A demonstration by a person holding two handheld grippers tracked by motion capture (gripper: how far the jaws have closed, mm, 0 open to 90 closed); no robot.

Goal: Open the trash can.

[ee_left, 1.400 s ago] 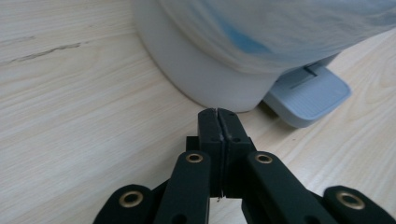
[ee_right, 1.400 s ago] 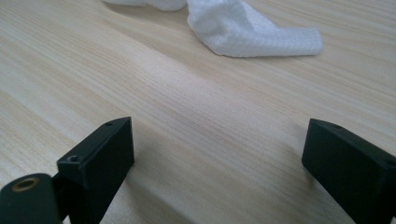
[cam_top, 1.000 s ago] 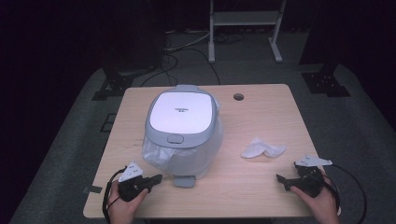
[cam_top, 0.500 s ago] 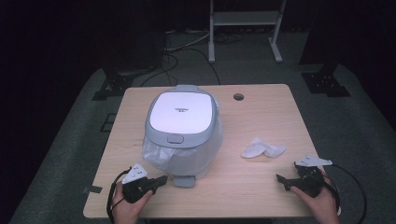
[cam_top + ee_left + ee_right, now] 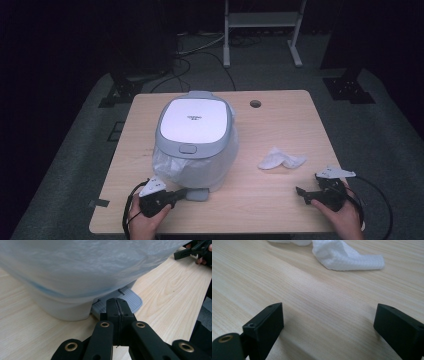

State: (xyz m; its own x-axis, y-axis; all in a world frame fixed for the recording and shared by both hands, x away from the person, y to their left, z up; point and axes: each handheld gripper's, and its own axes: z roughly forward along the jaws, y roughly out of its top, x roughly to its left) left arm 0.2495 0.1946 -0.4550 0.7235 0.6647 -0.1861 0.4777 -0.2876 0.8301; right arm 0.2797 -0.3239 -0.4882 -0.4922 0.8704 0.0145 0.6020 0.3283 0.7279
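Observation:
A white and grey pedal bin point(image 5: 195, 130) with a plastic liner stands on the wooden table point(image 5: 280, 115), left of centre. Its grey foot pedal point(image 5: 196, 194) juts toward the table's front edge. My left gripper point(image 5: 181, 192) is shut with nothing in it. In the left gripper view its tips point(image 5: 117, 305) sit right at the pedal point(image 5: 131, 298), under the liner-wrapped bin point(image 5: 87, 270); I cannot tell if they touch it. A crumpled white cloth point(image 5: 280, 159) lies right of the bin. My right gripper point(image 5: 300, 192) rests open near the front right, with the cloth point(image 5: 344, 255) beyond its tips point(image 5: 329, 322).
A round cable hole point(image 5: 255, 104) sits near the table's far edge. A white metal stand point(image 5: 260, 22) and cables lie on the dark floor behind the table. Bare wood spreads between the bin and the right gripper.
My left gripper has slid a little to the right, up to the bin's pedal. The right gripper, cloth and bin have not moved.

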